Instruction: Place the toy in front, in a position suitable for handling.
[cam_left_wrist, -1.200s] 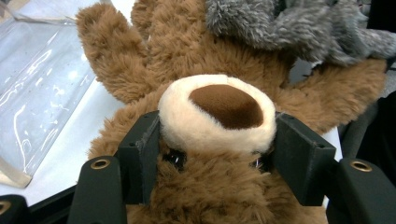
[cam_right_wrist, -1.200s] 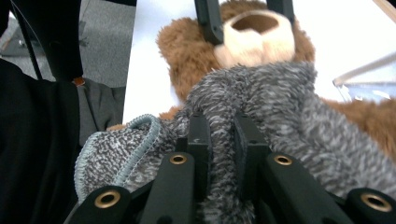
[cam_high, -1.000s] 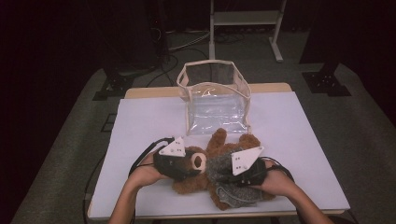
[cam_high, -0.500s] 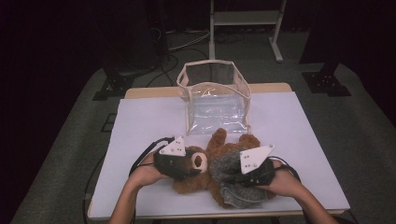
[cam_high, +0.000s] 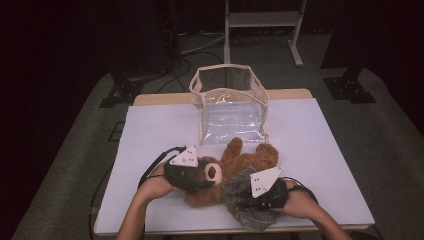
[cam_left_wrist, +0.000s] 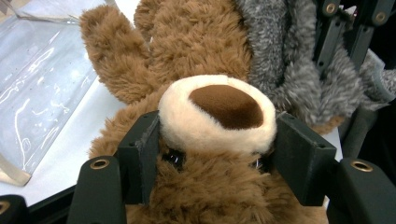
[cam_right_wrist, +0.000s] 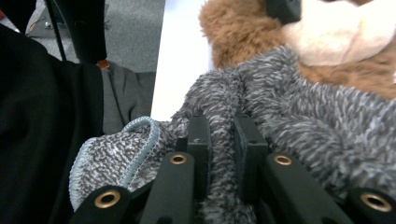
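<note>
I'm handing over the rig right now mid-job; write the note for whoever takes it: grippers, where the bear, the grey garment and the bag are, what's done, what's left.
Left gripper: jaws clamped on either side of the teddy bear's head, at the muzzle.
Right gripper: shut on a fold of the grey fuzzy garment.
Bear lies on its back at the near part of the white table, garment draped over its body on the right gripper's side.
Clear bag stands open just beyond the bear, with nothing visible in it.
Done: both grips are set.
Left, probably: work the garment on or off the bear, then bag it.
</note>
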